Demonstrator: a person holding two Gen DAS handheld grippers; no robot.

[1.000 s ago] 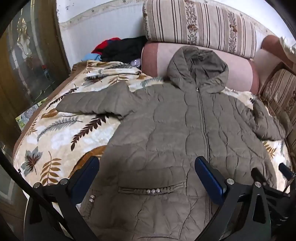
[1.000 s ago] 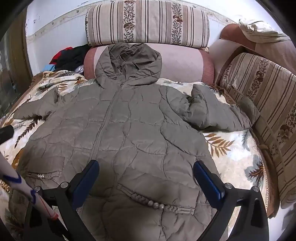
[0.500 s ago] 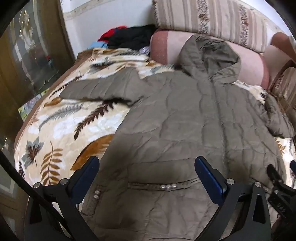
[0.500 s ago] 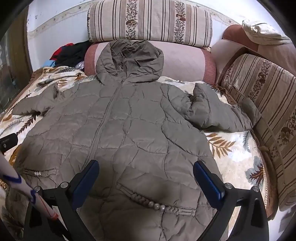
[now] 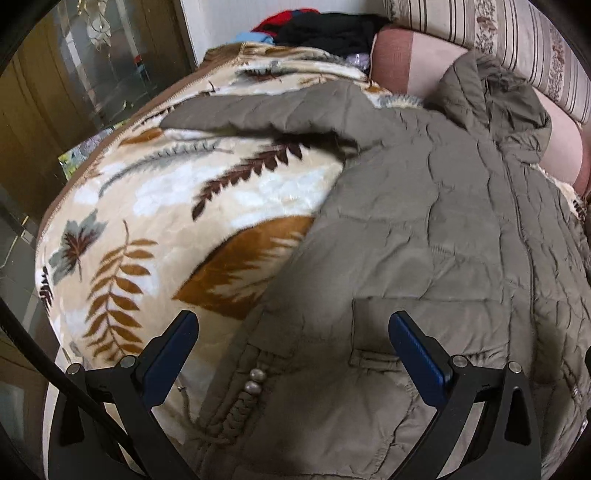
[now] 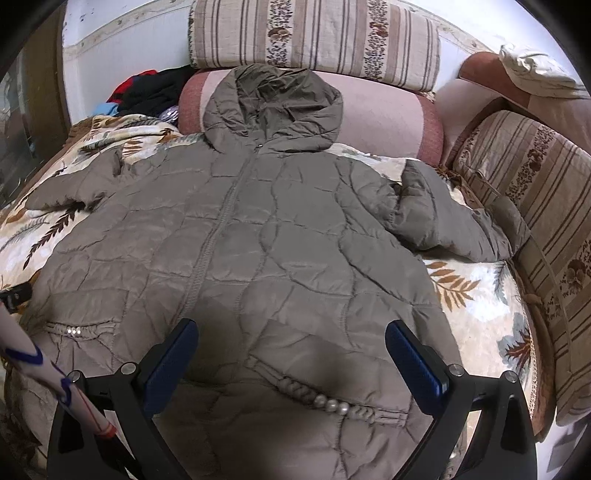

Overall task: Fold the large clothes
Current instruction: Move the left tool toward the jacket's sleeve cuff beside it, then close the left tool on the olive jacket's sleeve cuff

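Note:
An olive quilted hooded jacket [image 6: 266, 236] lies front up and zipped on a leaf-patterned blanket [image 6: 476, 295], hood [image 6: 273, 107] resting against a pink bolster. Both sleeves spread out to the sides; the jacket's left-side sleeve [image 5: 266, 110] stretches across the blanket [image 5: 177, 206]. My left gripper [image 5: 293, 354] hovers open over the jacket's [image 5: 424, 240] lower left edge, near a pearl-trimmed pocket [image 5: 251, 384]. Just as wide open, my right gripper [image 6: 291, 358] hangs above the lower right front, over the other pearl-trimmed pocket [image 6: 332, 400]. Neither holds anything.
Striped cushions [image 6: 317, 33] and a pink bolster [image 6: 384, 114] line the back; another striped cushion [image 6: 546, 206] bounds the right side. A pile of dark and red clothes [image 5: 325, 26] sits at the back left. A glass cabinet [image 5: 92, 74] stands left of the bed.
The left gripper has swung left and dropped closer to the jacket's lower left edge. The right gripper has edged slightly forward and lower over the jacket. Both stayed open.

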